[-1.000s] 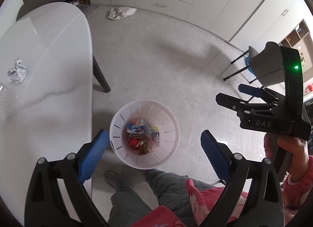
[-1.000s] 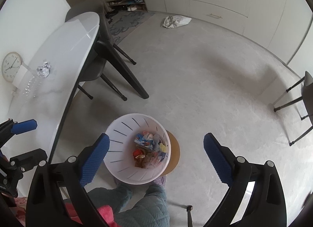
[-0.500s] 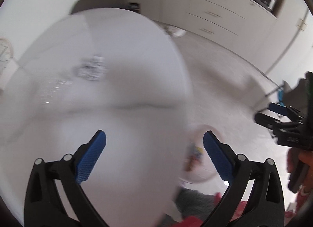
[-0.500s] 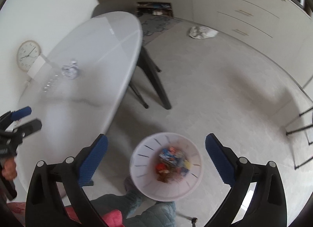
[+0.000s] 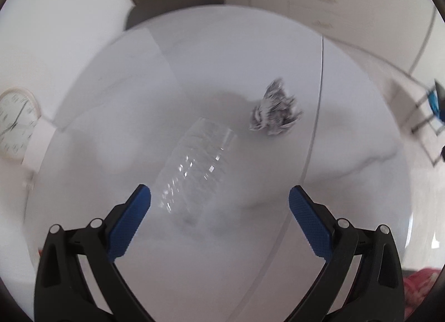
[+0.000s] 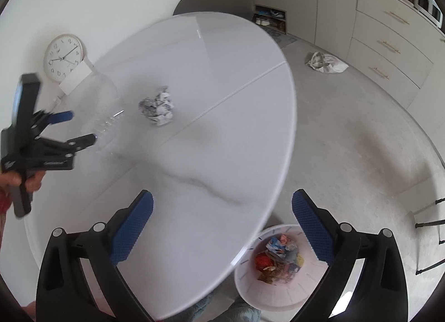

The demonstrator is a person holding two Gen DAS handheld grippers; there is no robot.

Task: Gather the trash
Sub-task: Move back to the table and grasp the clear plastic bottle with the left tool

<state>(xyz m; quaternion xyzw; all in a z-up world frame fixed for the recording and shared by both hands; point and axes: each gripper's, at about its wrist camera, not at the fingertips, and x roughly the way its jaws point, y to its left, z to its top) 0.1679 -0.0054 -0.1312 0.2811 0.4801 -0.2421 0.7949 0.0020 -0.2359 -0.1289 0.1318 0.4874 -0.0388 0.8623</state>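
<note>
Nearest the right camera, low in view: right tongs [image 6: 222,219], blue pads spread wide, nothing between them, over the desk's near edge.
Bin: white slotted bin [image 6: 278,294] on the floor at 5 o'clock in the right view, partly under the desk rim; coloured wrappers lie inside; no print on them can be read.
Person: grey quilted trouser legs just beside the bin at 6 o'clock.
Left tongs: left tongs [image 5: 219,205] spread wide and empty; their opening has just widened; they hang over the desk with nothing between the pads. Seen from the right view at 9 o'clock, a hand [image 6: 16,180] grips the handle; pale lettering on the black body is too blurred to read.
Desk: white oval desk [image 6: 211,155] with a grey marble vein and a seam line across it.
Bottle: clear plastic bottle [image 5: 194,166] lying on its side on the desk, just beyond the left tongs at 12 o'clock; no label visible.
Paper: crumpled paper ball [image 5: 275,110] on the desk, near the bottle's far end at 1 o'clock, apart from it; its print is unreadable.
Clock: round wall clock [image 6: 63,57] at 10 o'clock, numerals 1 to 12 on the face.
Floor: crumpled white bag [image 6: 325,62] at 1 o'clock, near the drawer cabinets.
</note>
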